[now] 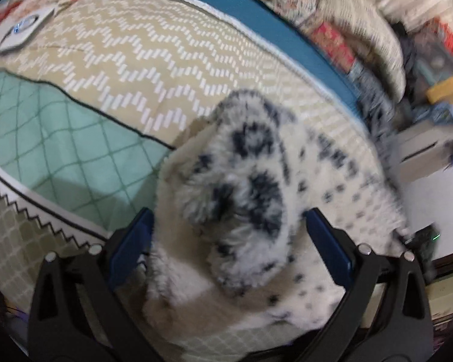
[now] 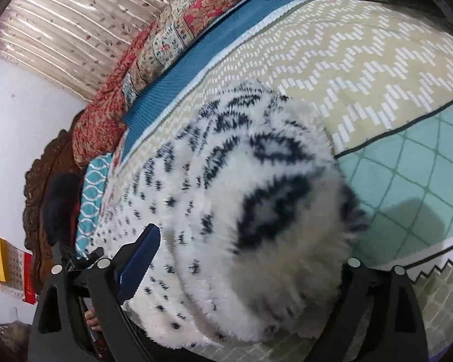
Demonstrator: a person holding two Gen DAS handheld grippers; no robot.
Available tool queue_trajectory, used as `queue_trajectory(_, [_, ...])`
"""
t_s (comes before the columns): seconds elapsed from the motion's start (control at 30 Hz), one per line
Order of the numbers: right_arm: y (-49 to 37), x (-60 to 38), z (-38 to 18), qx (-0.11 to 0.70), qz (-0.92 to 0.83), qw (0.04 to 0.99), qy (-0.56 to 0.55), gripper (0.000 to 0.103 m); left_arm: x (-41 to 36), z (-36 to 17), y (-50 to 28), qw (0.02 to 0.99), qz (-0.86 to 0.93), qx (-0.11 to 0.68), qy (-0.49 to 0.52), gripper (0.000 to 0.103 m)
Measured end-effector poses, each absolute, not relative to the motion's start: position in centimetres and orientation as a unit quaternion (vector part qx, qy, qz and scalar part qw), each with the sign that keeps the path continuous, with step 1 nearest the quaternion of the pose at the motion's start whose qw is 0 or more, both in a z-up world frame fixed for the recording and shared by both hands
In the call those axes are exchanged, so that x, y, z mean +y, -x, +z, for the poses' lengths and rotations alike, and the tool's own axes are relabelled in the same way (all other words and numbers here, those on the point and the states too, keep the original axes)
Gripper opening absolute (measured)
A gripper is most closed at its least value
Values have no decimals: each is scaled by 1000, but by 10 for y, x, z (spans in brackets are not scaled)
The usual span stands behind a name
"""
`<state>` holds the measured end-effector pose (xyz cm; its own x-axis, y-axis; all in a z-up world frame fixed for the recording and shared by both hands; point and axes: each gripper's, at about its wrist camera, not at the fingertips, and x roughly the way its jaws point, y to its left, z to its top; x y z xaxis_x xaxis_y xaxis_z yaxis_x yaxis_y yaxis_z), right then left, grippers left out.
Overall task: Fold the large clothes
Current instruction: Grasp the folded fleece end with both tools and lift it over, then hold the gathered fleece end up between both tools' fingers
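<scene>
Two grippers, one garment: my left gripper point(image 1: 229, 241) and my right gripper point(image 2: 250, 259) each frame the fuzzy white sweater with navy pattern point(image 1: 247, 187), which lies bunched on the bed point(image 1: 130, 60). In the left wrist view my jaws stand spread, a rolled fold of sweater rising between them with neither pad pressed into it. In the right wrist view the near jaw is visible at left, the other hidden under pile, so I cannot tell whether they pinch. Ahead of both jaws the sweater looks doubled over itself, suggesting at least one fold is made; squaring and a final fold seemingly remain.
</scene>
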<state>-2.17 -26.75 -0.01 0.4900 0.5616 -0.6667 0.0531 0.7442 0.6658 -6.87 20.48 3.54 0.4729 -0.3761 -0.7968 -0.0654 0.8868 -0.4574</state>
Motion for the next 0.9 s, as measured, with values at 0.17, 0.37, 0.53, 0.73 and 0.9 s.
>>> queue_trajectory(0.17, [20, -239, -3, 490, 137, 827, -239, 115, 171, 20, 70, 852, -71, 506, 118, 97])
queue_trajectory(0.37, [22, -223, 6, 490, 142, 831, -222, 93, 163, 20, 64, 853, -52, 510, 103, 98])
queue_trajectory(0.53, [39, -194, 24, 475, 162, 853, -143, 88, 155, 20, 61, 856, -39, 509, 76, 98])
queue_trajectory(0.73, [37, -221, -12, 506, 159, 813, -241, 93, 146, 21, 60, 860, -20, 507, 54, 98])
queue_trajectory(0.9, [40, -222, -13, 496, 172, 817, -238, 95, 145, 21, 66, 863, -13, 504, 43, 98])
